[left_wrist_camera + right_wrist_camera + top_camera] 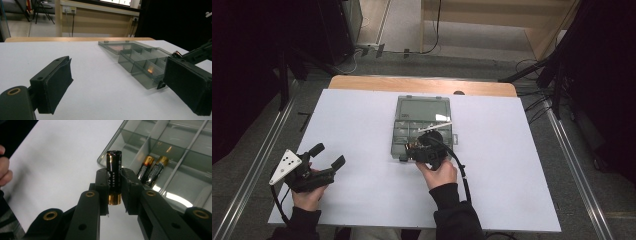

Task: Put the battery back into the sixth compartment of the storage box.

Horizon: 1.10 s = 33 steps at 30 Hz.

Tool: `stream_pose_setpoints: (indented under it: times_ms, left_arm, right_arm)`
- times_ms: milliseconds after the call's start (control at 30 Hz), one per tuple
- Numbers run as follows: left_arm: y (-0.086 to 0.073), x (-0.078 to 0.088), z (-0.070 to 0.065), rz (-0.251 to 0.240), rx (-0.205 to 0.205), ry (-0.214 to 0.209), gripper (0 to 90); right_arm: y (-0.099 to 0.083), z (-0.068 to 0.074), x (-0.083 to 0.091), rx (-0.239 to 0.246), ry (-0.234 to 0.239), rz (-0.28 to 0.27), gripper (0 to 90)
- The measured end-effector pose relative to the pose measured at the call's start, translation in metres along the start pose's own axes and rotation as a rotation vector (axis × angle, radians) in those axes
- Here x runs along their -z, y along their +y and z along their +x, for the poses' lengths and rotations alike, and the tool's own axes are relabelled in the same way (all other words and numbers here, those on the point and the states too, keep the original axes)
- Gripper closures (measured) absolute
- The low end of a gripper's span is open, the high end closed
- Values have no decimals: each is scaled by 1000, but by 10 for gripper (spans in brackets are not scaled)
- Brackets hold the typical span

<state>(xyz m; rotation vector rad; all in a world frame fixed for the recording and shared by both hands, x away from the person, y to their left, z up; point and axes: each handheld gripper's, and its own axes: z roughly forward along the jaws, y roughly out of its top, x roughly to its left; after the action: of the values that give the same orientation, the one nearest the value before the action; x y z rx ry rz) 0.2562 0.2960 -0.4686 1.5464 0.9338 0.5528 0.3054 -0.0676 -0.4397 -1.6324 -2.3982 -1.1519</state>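
Observation:
A clear grey compartment box (398, 131) lies open at the table's middle, its lid (422, 107) folded back. My right gripper (412, 149) hovers over the box's near left corner, shut on a black and gold battery (113, 176) that stands upright between its jaws. Two more batteries (151, 171) lie side by side in a near compartment of the box (175, 157). My left gripper (328, 156) rests at the table's left front, open and holding nothing; its fingers (53, 83) point toward the box (140, 61).
A white sheet (362, 115) covers the wooden table (422, 84). A thin white stick (435, 126) lies across the box. Cables and dark stands lie on the floor beyond the table.

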Motion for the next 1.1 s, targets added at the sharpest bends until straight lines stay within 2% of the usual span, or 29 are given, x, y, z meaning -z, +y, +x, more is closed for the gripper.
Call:
stream_pose_setpoints:
  times_ms: [167,200,333,400,567,667,700,833,1100]
  left_arm:
    - [0,0,0,-2,2,1,80]
    - [0,0,0,-1,2,0,80]
    - [0,0,0,3,1,-2,80]
    - [0,0,0,2,1,-2,80]
    - [0,0,0,4,3,-3,80]
    - [0,-1,0,3,1,-3,80]
    - [0,-1,0,4,-1,-4,80]
    - [0,0,0,2,1,-3,80]
    - [0,0,0,2,2,-3,80]
  right_arm:
    - [3,-8,-1,-46,10,-27,773]
    - [4,-12,-1,-70,18,-44,773]
    - [4,-19,-5,-112,15,-52,772]
    - [4,-26,-6,-150,29,-65,773]
    - [5,-37,-8,-205,62,-91,772]
    - [6,-39,-8,-219,54,-105,772]
    - [7,-40,-8,-240,59,-114,773]
    - [8,-43,-9,-266,66,-127,772]
    - [7,-48,-15,-288,46,-107,764]
